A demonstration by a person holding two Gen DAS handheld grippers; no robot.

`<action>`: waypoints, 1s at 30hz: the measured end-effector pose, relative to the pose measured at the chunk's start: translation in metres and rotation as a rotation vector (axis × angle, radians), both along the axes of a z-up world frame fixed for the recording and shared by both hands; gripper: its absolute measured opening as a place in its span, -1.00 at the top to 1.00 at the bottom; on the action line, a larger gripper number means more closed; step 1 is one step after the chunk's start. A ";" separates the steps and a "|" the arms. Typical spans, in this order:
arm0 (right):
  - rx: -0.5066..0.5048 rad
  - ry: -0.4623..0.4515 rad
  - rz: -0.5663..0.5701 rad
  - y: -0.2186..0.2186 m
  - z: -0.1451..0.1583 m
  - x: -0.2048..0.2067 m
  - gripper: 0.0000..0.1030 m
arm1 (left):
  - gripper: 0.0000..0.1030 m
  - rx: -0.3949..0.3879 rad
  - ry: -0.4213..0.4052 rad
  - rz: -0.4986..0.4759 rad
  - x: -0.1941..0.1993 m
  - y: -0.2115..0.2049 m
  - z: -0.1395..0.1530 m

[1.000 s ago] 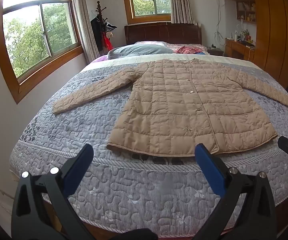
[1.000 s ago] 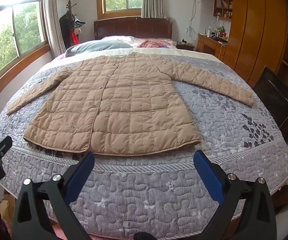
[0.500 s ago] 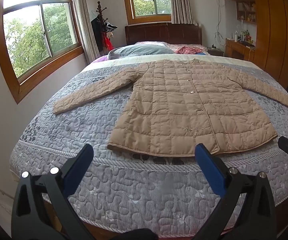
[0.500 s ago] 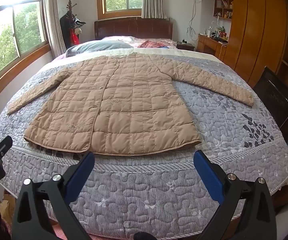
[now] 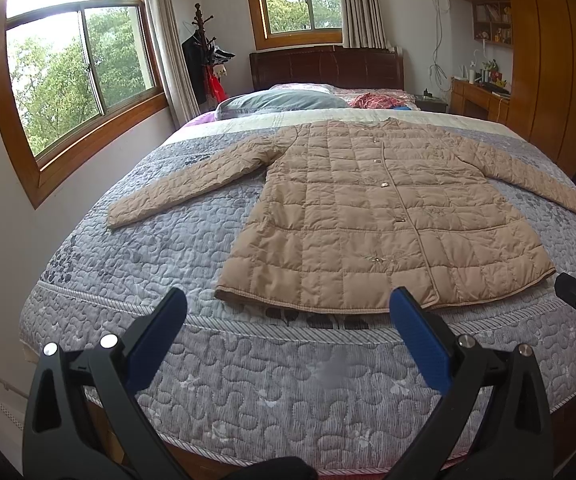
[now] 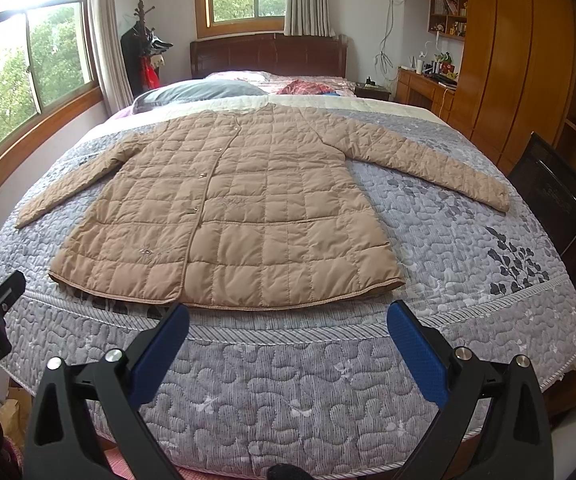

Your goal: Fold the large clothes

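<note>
I have both grippers hanging over the foot of the bed (image 5: pixel 271 376), neither touching anything. The left gripper (image 5: pixel 288 312) stands wide open, its blue pads (image 5: pixel 155 340) well apart, with nothing between them; the right gripper (image 6: pixel 288 320) is spread just as wide and holds nothing. The coat (image 5: pixel 376 216), a tan quilted one, lies flat and face up on the grey quilt, buttoned, collar toward the headboard (image 5: pixel 328 68) and hem nearest me, both sleeves spread out to the sides. In the left view the right gripper's edge shows at far right. Pillows (image 5: pixel 279 100) lie beyond the collar.
</note>
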State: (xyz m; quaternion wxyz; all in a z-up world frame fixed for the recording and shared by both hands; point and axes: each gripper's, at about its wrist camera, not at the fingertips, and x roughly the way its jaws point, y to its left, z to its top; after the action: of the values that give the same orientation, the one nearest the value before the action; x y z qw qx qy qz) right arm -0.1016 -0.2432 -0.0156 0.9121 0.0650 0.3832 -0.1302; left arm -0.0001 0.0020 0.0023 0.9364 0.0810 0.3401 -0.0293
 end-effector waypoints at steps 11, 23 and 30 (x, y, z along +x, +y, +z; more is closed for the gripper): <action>0.002 0.001 0.001 0.000 0.000 0.000 -0.93 | -0.95 0.000 -0.003 0.001 0.000 0.001 -0.001; 0.003 0.002 0.002 0.002 0.000 0.000 -0.93 | -0.95 0.001 -0.004 0.002 0.000 0.001 -0.001; 0.003 0.002 0.002 0.001 0.001 0.000 -0.93 | -0.95 0.002 -0.005 0.002 0.000 0.001 -0.001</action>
State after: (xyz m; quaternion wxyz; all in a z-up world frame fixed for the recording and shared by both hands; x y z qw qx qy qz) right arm -0.1016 -0.2419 -0.0149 0.9118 0.0659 0.3844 -0.1287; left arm -0.0004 0.0030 0.0017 0.9373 0.0815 0.3376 -0.0278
